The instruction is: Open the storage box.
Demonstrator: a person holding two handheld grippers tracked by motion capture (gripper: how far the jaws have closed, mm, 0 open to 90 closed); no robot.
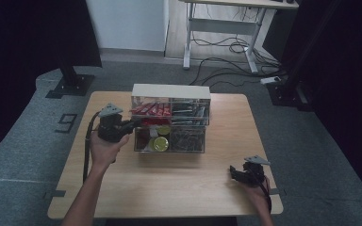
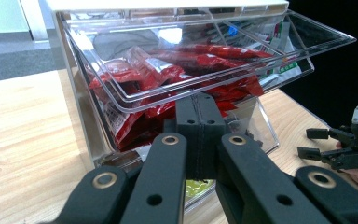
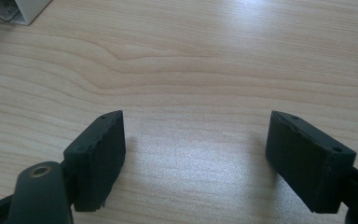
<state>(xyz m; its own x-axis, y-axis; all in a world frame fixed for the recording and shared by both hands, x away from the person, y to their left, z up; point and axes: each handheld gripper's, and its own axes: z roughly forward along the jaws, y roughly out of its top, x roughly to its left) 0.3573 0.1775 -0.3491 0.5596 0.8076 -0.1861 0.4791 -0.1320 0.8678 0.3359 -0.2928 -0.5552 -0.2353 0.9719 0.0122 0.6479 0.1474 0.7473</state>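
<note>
- Where the left gripper [image 2: 199, 114] meets the clear organiser [image 1: 170, 123], its jaws are pressed together against the lower front edge of a tilt-out bin [image 2: 205, 60]; whether they pinch a lip there cannot be told.
- That bin, in the upper left compartment, leans open, top edge tipped toward the gripper, long axis running across the organiser's front; red packets [image 2: 168, 77] lie inside it.
- Yellow-lidded items [image 1: 160, 143] sit in the compartment below.
- Right gripper [image 3: 193, 158]: jaws spread wide, nothing between them, hovering over bare wood.
- On the table [image 1: 179, 183], the organiser stands near the far edge, while the right gripper lies well apart near the front right corner; open board separates them.
</note>
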